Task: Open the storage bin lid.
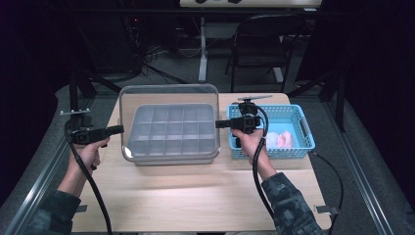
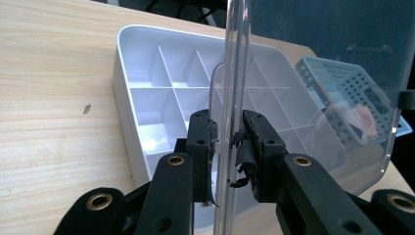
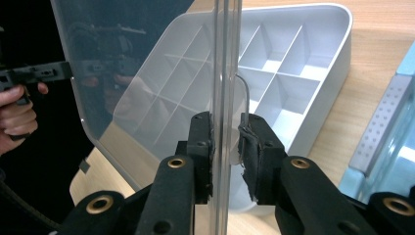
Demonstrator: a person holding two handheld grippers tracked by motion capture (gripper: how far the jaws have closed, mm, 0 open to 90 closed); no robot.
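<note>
Blue basket (image 1: 299,128) sits on wood table (image 1: 195,196), right side, w/ pink & white item (image 1: 280,139) inside. Folding chair (image 1: 259,44) & white table leg (image 1: 202,49) stand far back.

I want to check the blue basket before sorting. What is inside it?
Inside the blue basket lies a pale pink and white thing; what it is cannot be told. The right gripper covers the basket's left part.

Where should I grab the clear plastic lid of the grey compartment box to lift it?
Grip the clear plastic lid by its thin side rims, one gripper from each side. It stands raised over the grey compartment box, so both edges are exposed. The left gripper and right gripper already pinch those rims between their jaws.
</note>
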